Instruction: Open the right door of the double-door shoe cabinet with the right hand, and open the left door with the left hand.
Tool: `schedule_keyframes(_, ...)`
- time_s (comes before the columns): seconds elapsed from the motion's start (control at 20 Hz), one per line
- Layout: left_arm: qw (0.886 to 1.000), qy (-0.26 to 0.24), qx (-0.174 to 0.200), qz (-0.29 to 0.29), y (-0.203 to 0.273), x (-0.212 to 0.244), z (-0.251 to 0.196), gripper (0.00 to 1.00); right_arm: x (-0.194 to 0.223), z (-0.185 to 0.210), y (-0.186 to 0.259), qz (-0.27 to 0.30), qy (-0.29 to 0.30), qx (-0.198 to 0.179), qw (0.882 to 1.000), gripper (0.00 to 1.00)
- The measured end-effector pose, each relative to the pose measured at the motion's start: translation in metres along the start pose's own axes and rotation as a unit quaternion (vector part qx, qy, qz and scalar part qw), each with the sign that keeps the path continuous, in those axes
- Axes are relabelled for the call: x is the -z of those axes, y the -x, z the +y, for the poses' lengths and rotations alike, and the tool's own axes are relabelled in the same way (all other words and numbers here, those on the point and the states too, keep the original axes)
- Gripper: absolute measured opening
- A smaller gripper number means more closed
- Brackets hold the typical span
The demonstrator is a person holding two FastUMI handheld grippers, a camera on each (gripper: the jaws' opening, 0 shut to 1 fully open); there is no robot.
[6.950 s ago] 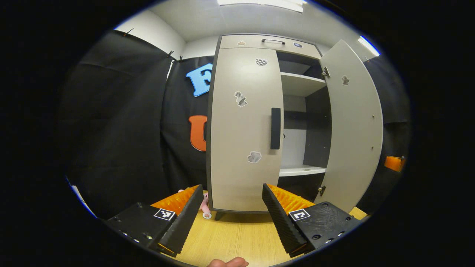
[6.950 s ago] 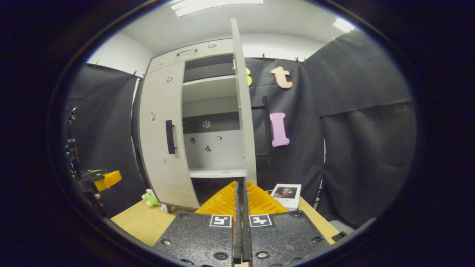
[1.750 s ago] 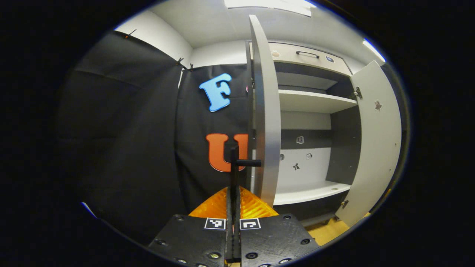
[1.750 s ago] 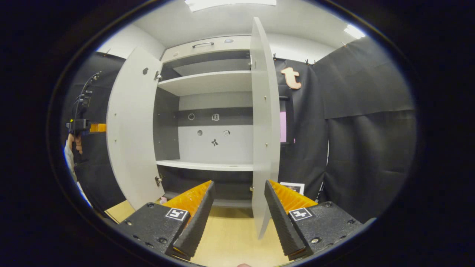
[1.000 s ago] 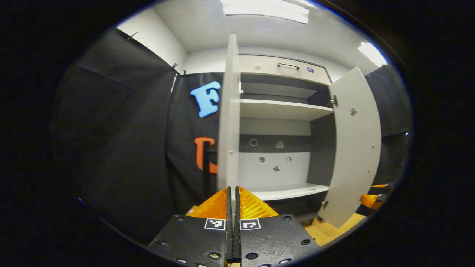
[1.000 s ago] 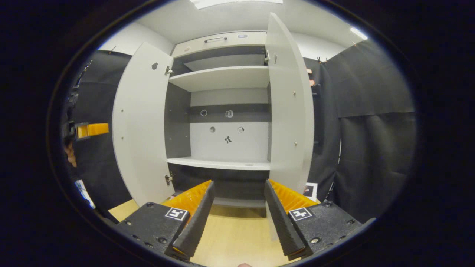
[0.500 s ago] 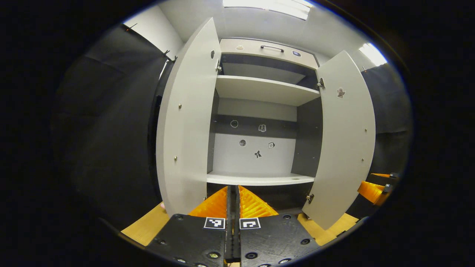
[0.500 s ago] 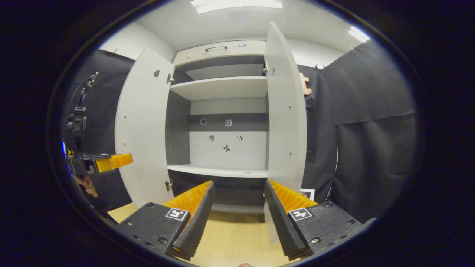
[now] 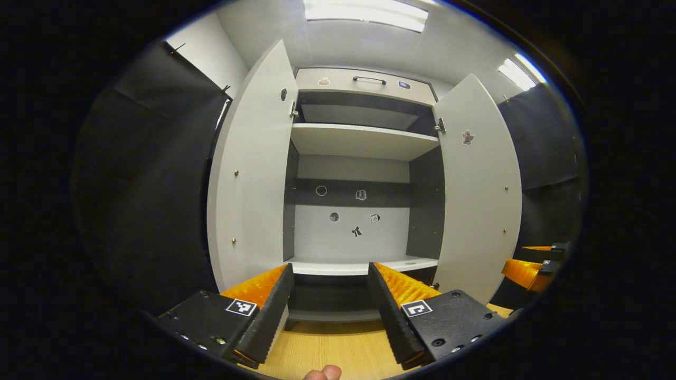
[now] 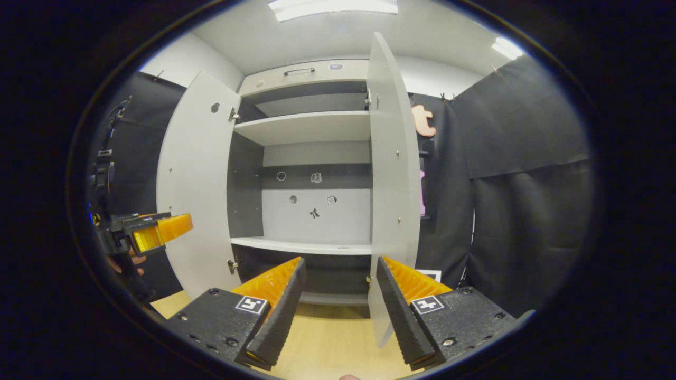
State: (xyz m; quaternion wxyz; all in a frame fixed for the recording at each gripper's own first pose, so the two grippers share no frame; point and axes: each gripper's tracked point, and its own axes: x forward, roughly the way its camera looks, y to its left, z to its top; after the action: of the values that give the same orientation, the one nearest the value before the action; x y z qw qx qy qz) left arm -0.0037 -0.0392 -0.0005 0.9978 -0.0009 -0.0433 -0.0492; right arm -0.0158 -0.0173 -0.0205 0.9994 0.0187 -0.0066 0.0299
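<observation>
The grey shoe cabinet [image 9: 364, 82] stands with both doors swung out. In the left gripper view, the left door [image 9: 248, 179] and the right door [image 9: 478, 200] flank bare shelves [image 9: 359, 140]. My left gripper [image 9: 330, 311] hangs open in front of the cabinet, touching nothing. In the right gripper view, the left door [image 10: 193, 184] and the right door [image 10: 391, 179] also stand wide. My right gripper [image 10: 338, 309] is open in front of the right door's edge, holding nothing. The left gripper [image 10: 150, 232] appears far left there, held by a hand [image 10: 124, 261].
The cabinet stands on a wooden tabletop [image 9: 338, 351] that continues under my right gripper [image 10: 327, 343]. Black cloth walls [image 10: 523, 200] close in on both sides. A booklet [image 10: 432, 274] lies behind the right door. The right gripper [image 9: 531, 266] shows at the right edge of the left gripper view.
My left gripper has let go of the left door's handle and gone from shut to open, backing off to face the cabinet. The left door has swung fully out. My right gripper stays open.
</observation>
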Motion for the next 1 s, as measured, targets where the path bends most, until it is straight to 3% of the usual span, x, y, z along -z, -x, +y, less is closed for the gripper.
schedule_keyframes(0.05, 1.0, -0.003, 0.004, 0.001, -0.001, 0.001, -0.004, 0.89, -0.001, 0.0, 0.0, -0.003, 0.001, 0.001, 1.0, 0.84)
schedule_keyframes(0.25, 1.0, 0.005, 0.008, -0.005, 0.0, -0.003, -0.009, 0.94, 0.001, -0.001, -0.002, -0.001, 0.005, 0.003, 1.0, 0.84)
schedule_keyframes(0.45, 1.0, 0.006, 0.009, -0.027, 0.005, -0.013, -0.009, 0.94, 0.006, -0.002, -0.003, 0.006, 0.002, 0.006, 1.0, 0.84)
schedule_keyframes(1.0, 1.0, -0.004, 0.021, -0.005, -0.003, 0.007, -0.013, 0.94, 0.014, -0.002, -0.01, 0.015, -0.003, 0.007, 1.0, 0.84)
